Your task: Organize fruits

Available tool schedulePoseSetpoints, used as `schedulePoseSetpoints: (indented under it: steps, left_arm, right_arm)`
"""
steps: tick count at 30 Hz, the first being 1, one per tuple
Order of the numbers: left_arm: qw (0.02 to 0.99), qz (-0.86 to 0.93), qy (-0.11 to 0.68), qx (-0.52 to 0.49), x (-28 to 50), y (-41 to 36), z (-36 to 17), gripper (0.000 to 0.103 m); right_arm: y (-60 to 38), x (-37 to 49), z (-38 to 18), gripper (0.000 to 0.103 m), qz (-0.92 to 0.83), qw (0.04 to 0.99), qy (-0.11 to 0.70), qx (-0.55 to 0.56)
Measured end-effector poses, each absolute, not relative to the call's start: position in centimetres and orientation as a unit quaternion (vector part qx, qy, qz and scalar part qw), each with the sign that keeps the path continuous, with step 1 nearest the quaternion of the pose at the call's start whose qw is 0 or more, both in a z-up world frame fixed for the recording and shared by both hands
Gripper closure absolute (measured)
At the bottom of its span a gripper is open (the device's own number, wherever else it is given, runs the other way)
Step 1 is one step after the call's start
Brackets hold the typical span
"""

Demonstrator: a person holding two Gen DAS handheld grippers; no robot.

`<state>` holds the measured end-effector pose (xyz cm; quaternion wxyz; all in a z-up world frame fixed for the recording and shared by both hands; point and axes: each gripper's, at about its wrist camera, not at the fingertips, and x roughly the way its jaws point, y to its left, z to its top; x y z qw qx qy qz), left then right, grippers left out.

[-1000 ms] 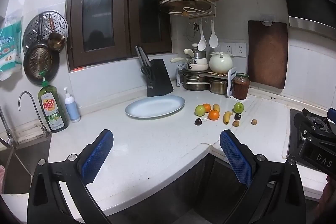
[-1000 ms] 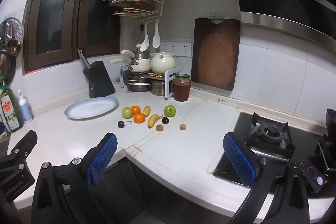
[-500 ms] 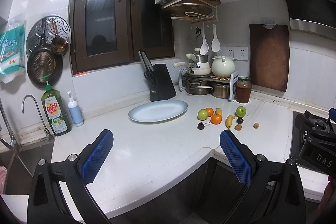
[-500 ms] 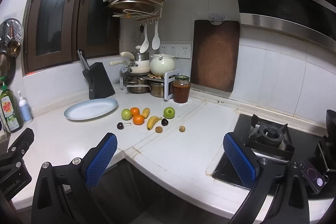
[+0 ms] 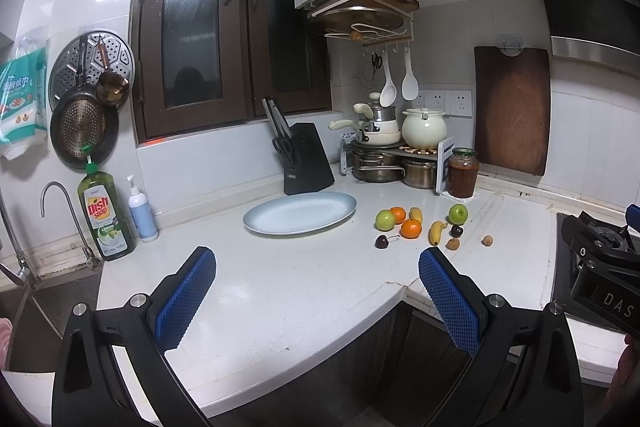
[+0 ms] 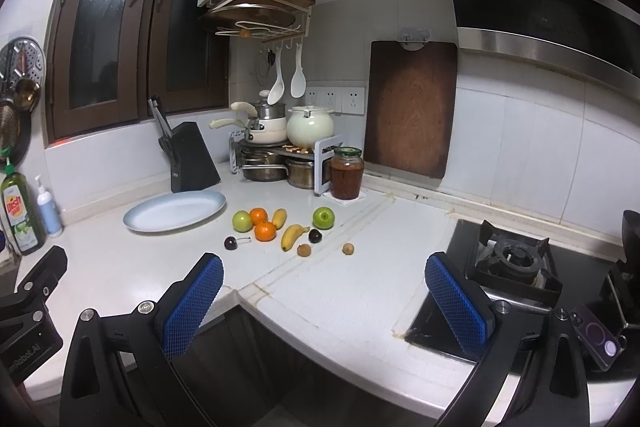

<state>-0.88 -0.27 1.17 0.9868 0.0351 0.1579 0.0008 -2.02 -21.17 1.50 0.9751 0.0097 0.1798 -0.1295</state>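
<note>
A pale blue oval plate [image 5: 300, 213] [image 6: 175, 211] lies empty on the white counter. To its right sit loose fruits: two green apples [image 5: 385, 219] [image 6: 323, 217], two oranges [image 5: 411, 228] [image 6: 265, 231], two bananas [image 5: 436, 231] [image 6: 292, 235], two dark cherries [image 5: 381, 241] [image 6: 230, 243] and two small brown fruits [image 6: 304, 249]. My left gripper [image 5: 316, 267] is open and empty, well short of the plate. My right gripper [image 6: 324, 275] is open and empty, near the counter's front edge, short of the fruits.
A black knife block [image 5: 306, 165], a pot rack [image 5: 394, 155] and a jar [image 5: 463, 173] stand behind the fruits. Dish soap [image 5: 105, 213] and a tap [image 5: 60, 211] are at the left. A gas hob [image 6: 516, 263] is at the right.
Both views have shifted slightly: the plate and fruits sit a little further off and lower in the frame. Both grippers stay open and empty.
</note>
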Motion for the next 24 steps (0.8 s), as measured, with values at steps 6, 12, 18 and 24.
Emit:
schedulePoseSetpoints:
  steps: [6,12,18,24]
  left_arm:
    - [0.987,0.002,0.156,0.037,-0.71,-0.41,1.30,0.000]
    - [0.987,0.002,0.156,0.037,-0.75,-0.36,1.20,0.000]
    - [0.987,0.004,0.154,0.037,-0.79,-0.43,1.10,0.000]
    - [0.987,0.004,0.154,0.038,-0.78,-0.34,1.04,0.000]
  right_arm:
    - [-21.23,-2.03,1.49,0.001,-0.130,0.975,0.180,0.010]
    - [-21.27,-2.07,1.52,0.001,-0.129,0.975,0.179,0.010]
    - [-21.27,-1.97,1.58,0.001,-0.130,0.975,0.179,0.009]
    - [-21.29,-1.86,1.62,0.001,-0.128,0.975,0.181,0.009]
